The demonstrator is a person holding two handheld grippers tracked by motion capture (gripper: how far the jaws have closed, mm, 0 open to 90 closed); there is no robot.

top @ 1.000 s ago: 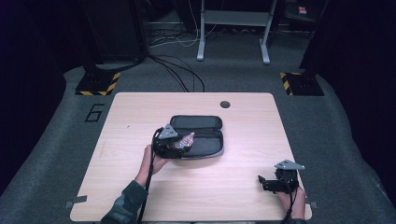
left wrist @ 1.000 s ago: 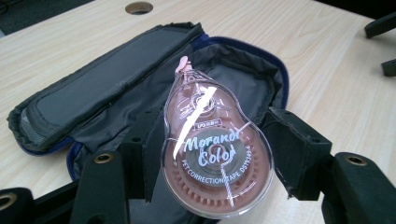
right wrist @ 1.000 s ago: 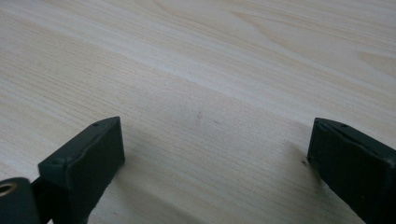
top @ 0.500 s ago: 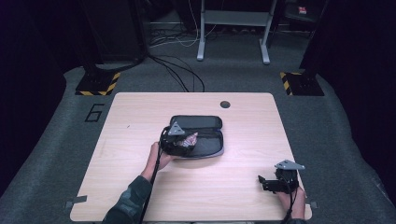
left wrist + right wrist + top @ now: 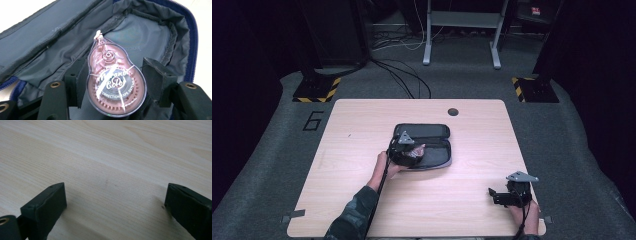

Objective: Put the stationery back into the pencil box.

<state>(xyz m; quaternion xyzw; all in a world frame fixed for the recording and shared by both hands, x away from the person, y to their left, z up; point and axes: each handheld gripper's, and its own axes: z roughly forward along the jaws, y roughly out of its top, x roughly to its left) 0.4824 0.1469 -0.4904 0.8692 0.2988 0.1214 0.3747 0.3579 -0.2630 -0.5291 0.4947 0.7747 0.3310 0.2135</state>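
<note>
In the high view the left tool (image 5: 408, 150) sits near the middle of the frame, over the open dark pencil case (image 5: 432, 145) that lies on the desk (image 5: 362, 130). In the left gripper view its two black jaws are clamped on a pink correction tape roller (image 5: 113, 85), one pad against each side of the clear round shell. The roller fills the lower middle of that frame, its narrow white tip pointing to the upper middle, and it hangs just above the grey lining of the case (image 5: 140, 35); whether it touches the lining cannot be told. The blue zipper edge of the case runs down the right side of that frame.

The right tool (image 5: 507, 196) rests at the lower right of the high view, well apart from the case, held by a hand at the desk's near edge. In the right gripper view its jaws stand wide apart with bare wood (image 5: 112, 165) between them.
</note>
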